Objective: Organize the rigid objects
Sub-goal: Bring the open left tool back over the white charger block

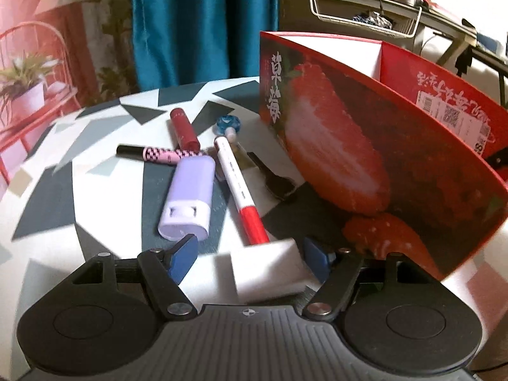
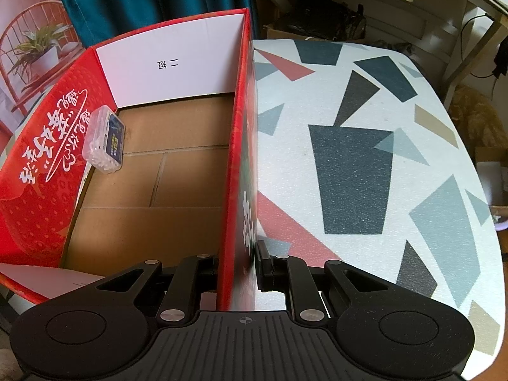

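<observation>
My left tool (image 1: 249,255) stands wide around a white block (image 1: 266,270), with only its right pad touching. My right tool (image 2: 236,268) is clamped on the strawberry box (image 2: 236,165) wall. Beyond lie a red-capped pen (image 1: 238,184), lilac case (image 1: 190,197), key (image 1: 273,177), lipstick (image 1: 184,128) on the counter (image 1: 104,171). A clear case (image 2: 103,139) leans inside the box.

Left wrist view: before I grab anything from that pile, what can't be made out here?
- White block: blurred; contact with the left gripper unclear.
- Black key: dark, small, tip hidden by the pen.
- Red box: its near wall hides the inside.
- Pink checked pen: end lies under the purple case.
</observation>
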The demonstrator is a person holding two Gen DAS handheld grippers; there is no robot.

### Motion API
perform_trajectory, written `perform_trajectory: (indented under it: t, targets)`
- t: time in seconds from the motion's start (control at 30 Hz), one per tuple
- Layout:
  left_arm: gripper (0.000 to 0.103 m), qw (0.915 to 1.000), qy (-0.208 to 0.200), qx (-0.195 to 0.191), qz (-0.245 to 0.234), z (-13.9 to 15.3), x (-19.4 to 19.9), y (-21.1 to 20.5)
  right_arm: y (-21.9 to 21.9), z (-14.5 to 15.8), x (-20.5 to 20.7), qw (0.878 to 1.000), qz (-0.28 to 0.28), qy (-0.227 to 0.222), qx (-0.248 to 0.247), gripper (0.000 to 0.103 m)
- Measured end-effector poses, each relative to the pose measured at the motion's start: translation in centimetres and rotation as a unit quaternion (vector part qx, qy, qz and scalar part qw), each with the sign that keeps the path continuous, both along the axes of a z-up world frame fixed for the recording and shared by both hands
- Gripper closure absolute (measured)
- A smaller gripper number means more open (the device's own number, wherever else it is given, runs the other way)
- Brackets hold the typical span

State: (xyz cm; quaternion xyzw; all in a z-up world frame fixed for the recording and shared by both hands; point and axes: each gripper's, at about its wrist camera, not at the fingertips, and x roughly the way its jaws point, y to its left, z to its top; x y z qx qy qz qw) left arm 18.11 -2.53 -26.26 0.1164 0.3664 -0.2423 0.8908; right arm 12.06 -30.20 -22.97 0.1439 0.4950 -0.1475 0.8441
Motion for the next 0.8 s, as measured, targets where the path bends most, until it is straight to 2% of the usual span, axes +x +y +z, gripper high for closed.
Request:
perform_trajectory:
  t: [0.27,0.47,0.8]
  targets:
    - [0.027,0.9995,0.022,0.013,0.019,-0.8,-1.0,-0.8,0.0,0.0,0.0,1.000,0.000,0.001,-0.001,0.089]
    - [0.027,0.9975,0.041,-0.026,0.051,-0.7,-0.5,0.1,0.0,0.0,0.0,1.000,0.001,0.001,-0.001,0.089]
    - [0.026,0.9936,0.052,-0.048,0.088,-0.9,0.4,0.7,0.1,0.0,0.1,1.000,0.001,0.002,-0.002,0.089]
